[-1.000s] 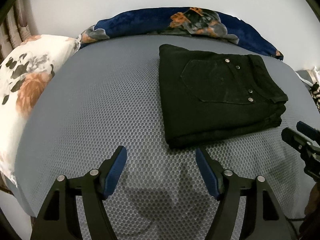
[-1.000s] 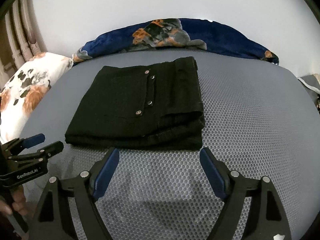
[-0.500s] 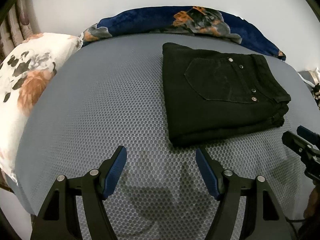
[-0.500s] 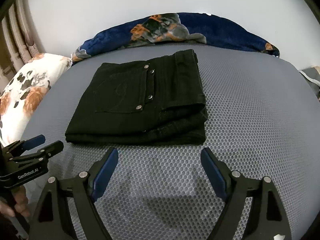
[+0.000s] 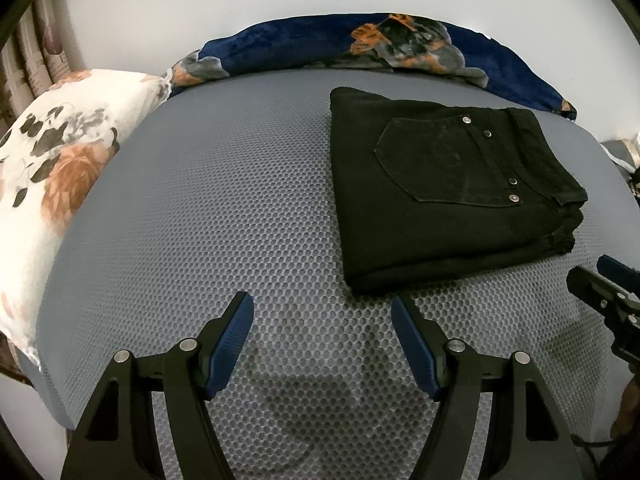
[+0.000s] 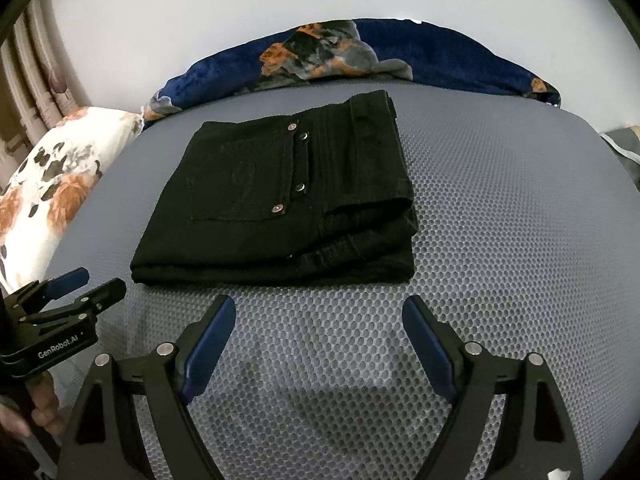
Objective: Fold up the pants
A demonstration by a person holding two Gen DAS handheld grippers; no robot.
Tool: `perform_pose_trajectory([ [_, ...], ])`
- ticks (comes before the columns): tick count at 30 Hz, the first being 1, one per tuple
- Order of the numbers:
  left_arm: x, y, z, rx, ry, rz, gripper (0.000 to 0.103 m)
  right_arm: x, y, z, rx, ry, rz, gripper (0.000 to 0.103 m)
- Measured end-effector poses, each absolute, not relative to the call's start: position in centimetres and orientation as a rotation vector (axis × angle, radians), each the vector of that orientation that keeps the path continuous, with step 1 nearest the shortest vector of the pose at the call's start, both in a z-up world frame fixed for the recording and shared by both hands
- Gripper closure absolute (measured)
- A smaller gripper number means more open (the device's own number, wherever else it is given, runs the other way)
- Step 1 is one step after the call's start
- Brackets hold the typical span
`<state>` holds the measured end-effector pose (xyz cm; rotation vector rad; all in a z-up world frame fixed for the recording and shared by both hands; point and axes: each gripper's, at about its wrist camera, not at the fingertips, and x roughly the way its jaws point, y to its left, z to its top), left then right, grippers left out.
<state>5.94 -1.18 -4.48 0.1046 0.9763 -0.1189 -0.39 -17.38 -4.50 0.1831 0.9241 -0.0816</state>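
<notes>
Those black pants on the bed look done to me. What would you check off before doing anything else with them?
1. Black pants folded into a compact stack: ok.
2. Stack lies fully on the grey mattress: ok.
3. Left gripper open, empty: ok.
4. Right gripper open, empty: ok.
5. Both grippers clear of the pants: ok.
6. Layers underneath lie smooth: cannot tell.

Both tools spread wide, gripping nothing.
Left tool [image 5: 322,308] angled downward, blue pads [image 5: 228,340] apart; right tool [image 6: 319,312] likewise, empty. Seen from the right wrist, left tool at 8 o'clock, fingers [image 6: 42,404] around its handle.
</notes>
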Motion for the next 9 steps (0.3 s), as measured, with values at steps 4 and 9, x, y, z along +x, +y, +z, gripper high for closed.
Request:
perform_pose_trajectory([
  [4,5.98,-1.18,-4.48,0.107,0.976,-0.122,0.031,-0.39,-17.4,-4.5,0.183,0.924,-0.082,0.02],
  [9,5.99,-1.19,-4.43,0.104,0.974,-0.13,0.031,-0.48,-17.38,-4.54,0.185,0.922,-0.083,0.02],
])
